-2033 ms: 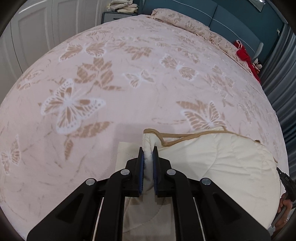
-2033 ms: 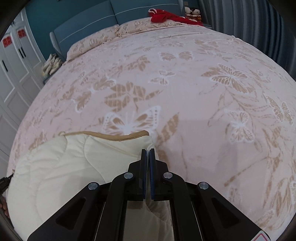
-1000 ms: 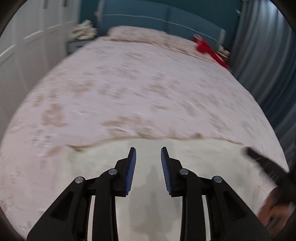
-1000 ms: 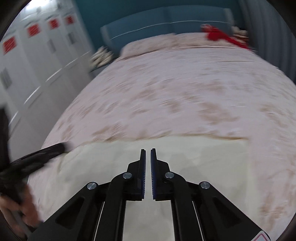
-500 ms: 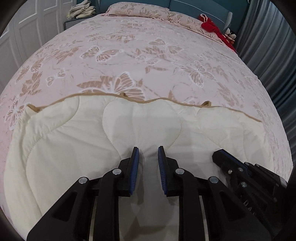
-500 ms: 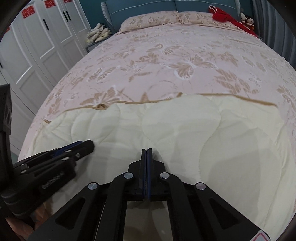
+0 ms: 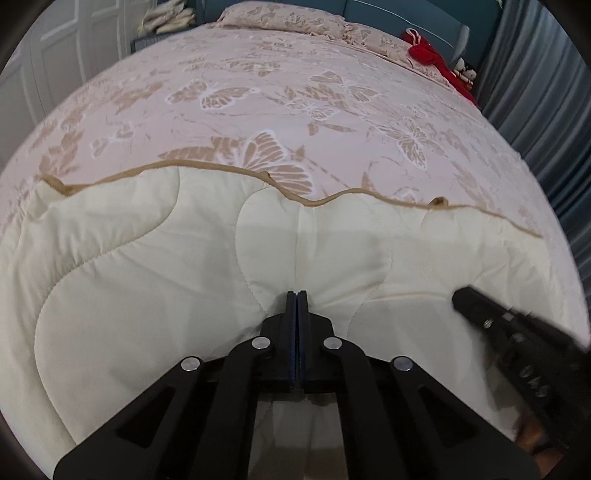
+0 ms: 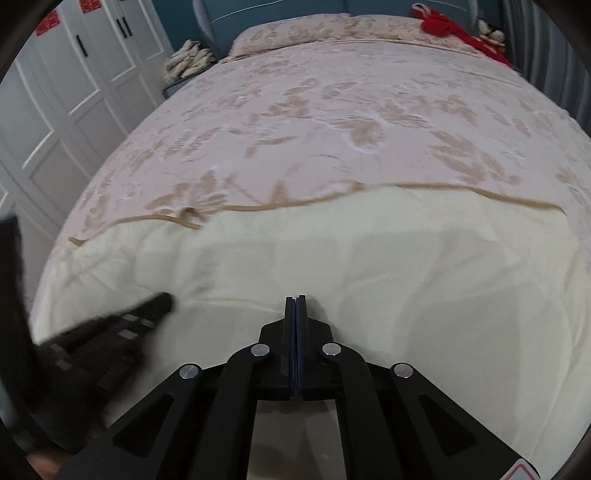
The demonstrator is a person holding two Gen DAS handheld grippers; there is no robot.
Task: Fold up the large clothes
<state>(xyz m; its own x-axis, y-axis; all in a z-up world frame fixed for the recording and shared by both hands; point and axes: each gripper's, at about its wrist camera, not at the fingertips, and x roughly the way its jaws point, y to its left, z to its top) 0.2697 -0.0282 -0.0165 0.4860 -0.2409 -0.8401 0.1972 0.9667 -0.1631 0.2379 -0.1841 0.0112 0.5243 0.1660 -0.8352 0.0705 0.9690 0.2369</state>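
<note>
A cream quilted garment (image 7: 147, 240) with a tan trimmed edge (image 7: 207, 167) lies spread flat across the near end of the bed. My left gripper (image 7: 296, 293) points down into its middle. The jaws are closed and the cloth puckers in creases toward the tips, so a pinch of fabric is held. My right gripper (image 8: 295, 298) is shut, with its tips resting on a crease of the same garment (image 8: 406, 251) and no cloth visible between the pads. Each gripper shows blurred in the other's view: the right gripper (image 7: 460, 295) and the left gripper (image 8: 162, 299).
The bed carries a pink butterfly-print bedspread (image 7: 258, 92) with pillows at the far end. A red cloth (image 8: 443, 26) lies at the far right corner. White wardrobe doors (image 8: 74, 74) stand on the left, grey curtains (image 7: 535, 92) on the right. Folded items (image 8: 190, 61) sit on a bedside stand.
Both grippers let go of the garment's corners, then came down onto its spread middle. The left jaws, open half a second ago, have closed on the cloth. The right jaws stayed shut.
</note>
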